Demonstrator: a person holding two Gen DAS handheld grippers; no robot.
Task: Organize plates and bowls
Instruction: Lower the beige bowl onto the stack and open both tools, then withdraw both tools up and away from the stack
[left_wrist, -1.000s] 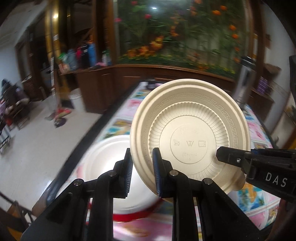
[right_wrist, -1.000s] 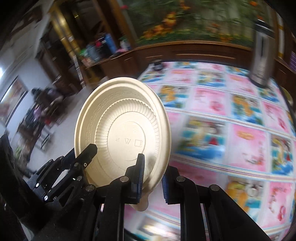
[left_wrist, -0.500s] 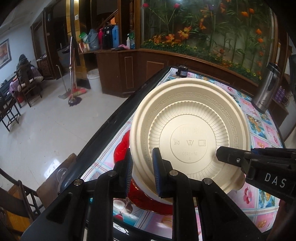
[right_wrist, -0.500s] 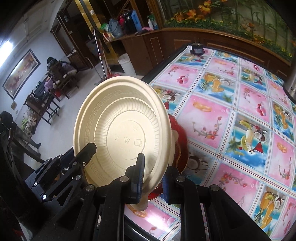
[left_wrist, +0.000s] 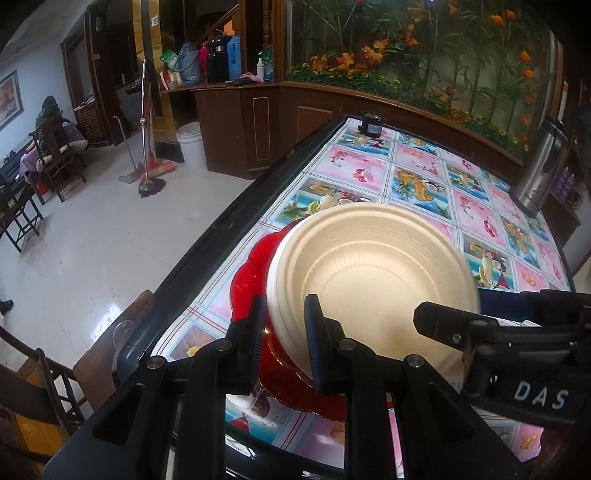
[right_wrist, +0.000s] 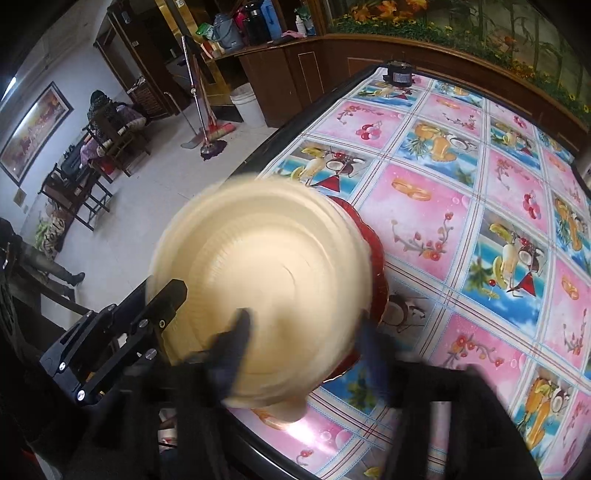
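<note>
A cream paper plate (left_wrist: 373, 288) lies almost flat, hollow side up, over a red plate (left_wrist: 251, 273) at the table's near left corner. My left gripper (left_wrist: 284, 332) is shut on the cream plate's near rim. My right gripper (right_wrist: 303, 350) is blurred; its fingers stand wide apart on either side of the cream plate (right_wrist: 266, 266), open. The red plate's rim (right_wrist: 376, 258) shows past the cream plate. Whether the cream plate rests on a stack under it is hidden.
The table (right_wrist: 480, 206) has a pink and blue fruit-print cloth. A steel flask (left_wrist: 539, 166) stands at the far right and a small dark jar (left_wrist: 371, 125) at the far edge. The table's left edge drops to a tiled floor with chairs.
The cream plate has tipped from upright to nearly flat, hollow side up, and come down over the red plate. My right gripper's fingers have spread apart and let go of its rim.
</note>
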